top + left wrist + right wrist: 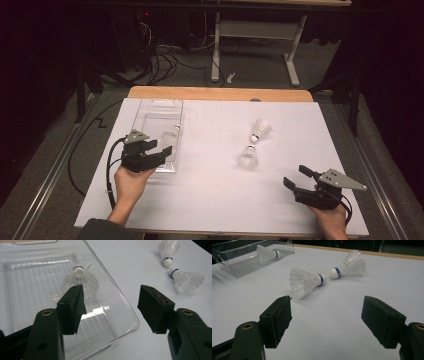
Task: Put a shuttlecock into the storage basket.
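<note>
Both grippers gape, empty. One shuttlecock [80, 281] lies in the clear tray [125, 315]; two more [305, 281] [349, 265] lie well right of the tray. Your right gripper [325, 322] could crush feathers if you clamp the skirt, so grab near the cork. Left gripper [111, 307] hangs over the tray's near corner and may nudge it.

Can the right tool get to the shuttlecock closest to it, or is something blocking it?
Probably yes. The right tool is open and points toward the nearer shuttlecock, which lies on its side on the white table cover. Bare cover lies between them; the other shuttlecock lies behind it.
</note>
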Motion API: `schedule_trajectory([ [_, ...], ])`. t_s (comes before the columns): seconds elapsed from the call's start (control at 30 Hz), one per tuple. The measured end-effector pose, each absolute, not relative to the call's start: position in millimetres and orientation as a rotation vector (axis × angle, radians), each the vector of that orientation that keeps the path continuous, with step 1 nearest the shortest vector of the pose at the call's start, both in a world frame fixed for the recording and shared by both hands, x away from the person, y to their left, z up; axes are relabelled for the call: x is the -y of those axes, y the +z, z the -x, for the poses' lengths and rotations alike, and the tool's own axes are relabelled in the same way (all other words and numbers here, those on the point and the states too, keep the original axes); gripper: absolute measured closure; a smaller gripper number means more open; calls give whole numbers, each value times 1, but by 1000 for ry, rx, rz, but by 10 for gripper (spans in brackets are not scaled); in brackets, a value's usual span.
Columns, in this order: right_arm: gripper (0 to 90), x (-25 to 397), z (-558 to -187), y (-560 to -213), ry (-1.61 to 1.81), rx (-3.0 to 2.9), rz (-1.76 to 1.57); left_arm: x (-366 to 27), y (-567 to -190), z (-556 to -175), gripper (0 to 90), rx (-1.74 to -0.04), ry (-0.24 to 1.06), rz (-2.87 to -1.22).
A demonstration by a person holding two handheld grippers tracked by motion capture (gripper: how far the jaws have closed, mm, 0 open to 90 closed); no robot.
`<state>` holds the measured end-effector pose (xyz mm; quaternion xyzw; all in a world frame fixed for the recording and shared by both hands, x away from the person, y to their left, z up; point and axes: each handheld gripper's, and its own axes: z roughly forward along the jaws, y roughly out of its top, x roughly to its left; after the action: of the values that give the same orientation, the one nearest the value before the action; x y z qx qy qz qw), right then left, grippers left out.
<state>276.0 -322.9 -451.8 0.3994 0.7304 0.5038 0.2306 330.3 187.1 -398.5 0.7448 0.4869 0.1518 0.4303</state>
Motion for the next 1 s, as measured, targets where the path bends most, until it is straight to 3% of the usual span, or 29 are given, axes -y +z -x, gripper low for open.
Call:
schedule_trajectory([
  [1.0,244,322,-276,-452,1378,-2010,-1106,-207,-417,-296,367,-1192,465,-1773],
])
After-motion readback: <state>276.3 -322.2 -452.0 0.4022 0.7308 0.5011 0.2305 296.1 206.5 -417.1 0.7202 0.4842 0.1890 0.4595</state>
